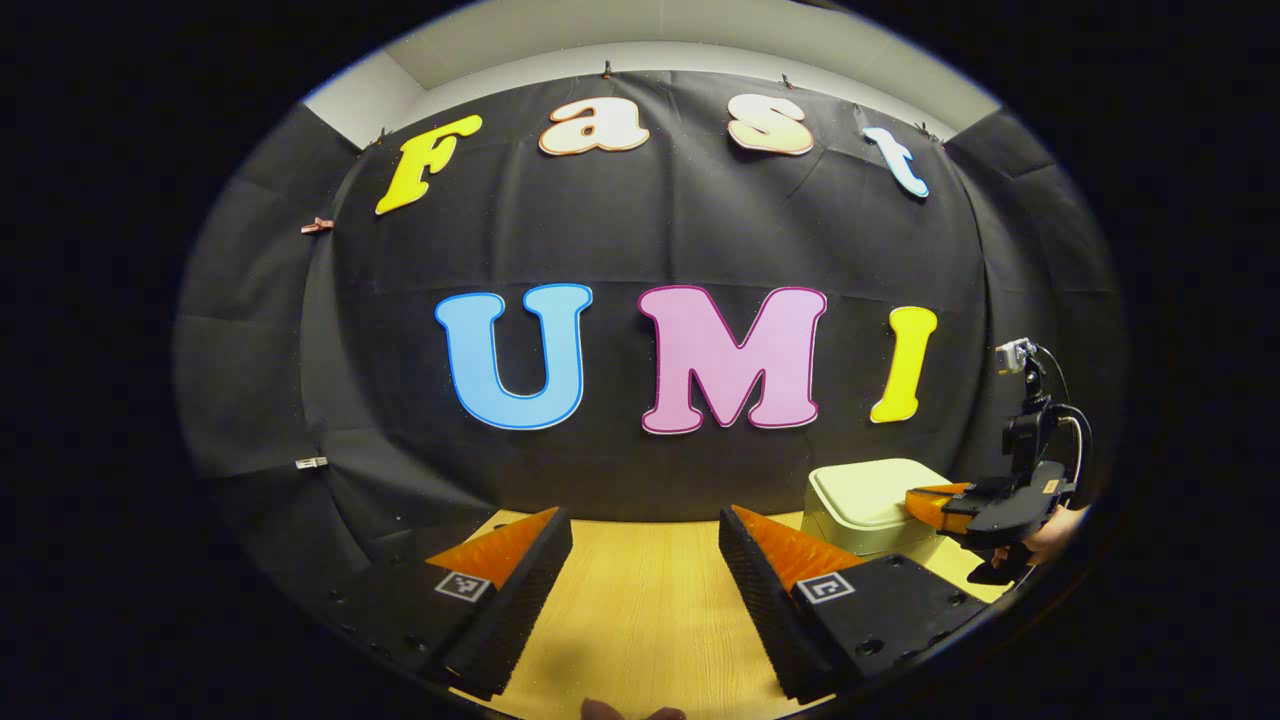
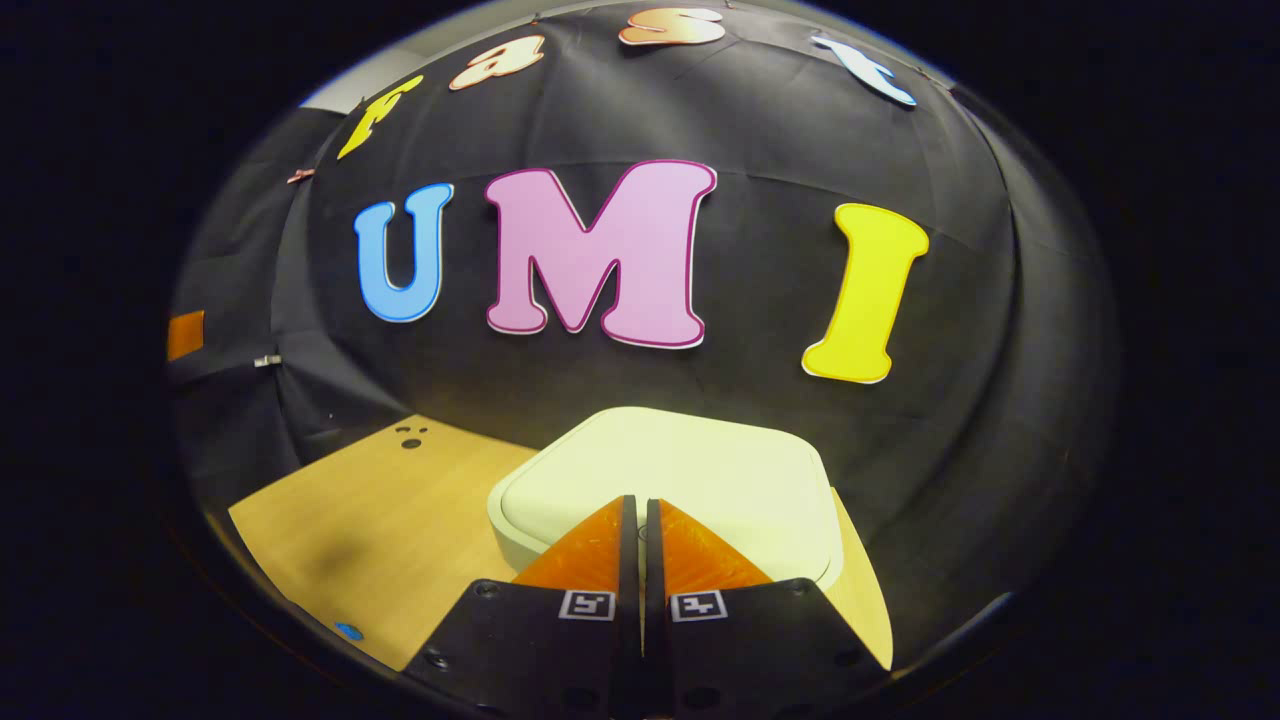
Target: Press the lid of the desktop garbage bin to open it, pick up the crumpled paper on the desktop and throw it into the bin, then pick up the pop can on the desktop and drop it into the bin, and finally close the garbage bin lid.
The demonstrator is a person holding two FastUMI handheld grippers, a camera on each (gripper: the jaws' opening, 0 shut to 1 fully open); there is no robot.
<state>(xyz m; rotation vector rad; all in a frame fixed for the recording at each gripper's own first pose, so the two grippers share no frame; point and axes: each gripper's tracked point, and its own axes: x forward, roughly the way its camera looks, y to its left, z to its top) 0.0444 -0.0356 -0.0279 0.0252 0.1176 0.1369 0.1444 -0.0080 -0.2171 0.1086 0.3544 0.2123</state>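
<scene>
Right gripper (image 2: pixel 640 505) pinched together with nothing between, tips low center over the bin lid (image 2: pixel 680 470), probably to poke it open with one solid point. Lid pale, smooth, rounded-square, looks down flat. Left gripper (image 1: pixel 645 525) spread wide at bottom center, parked over bare desktop (image 1: pixel 640 610).

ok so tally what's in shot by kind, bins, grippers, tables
garbage bin: 1, lid down
grippers: 2, left gripper with fingers apart, right gripper with fingers together over the bin lid
wooden desktop: 1
total: 4
</scene>
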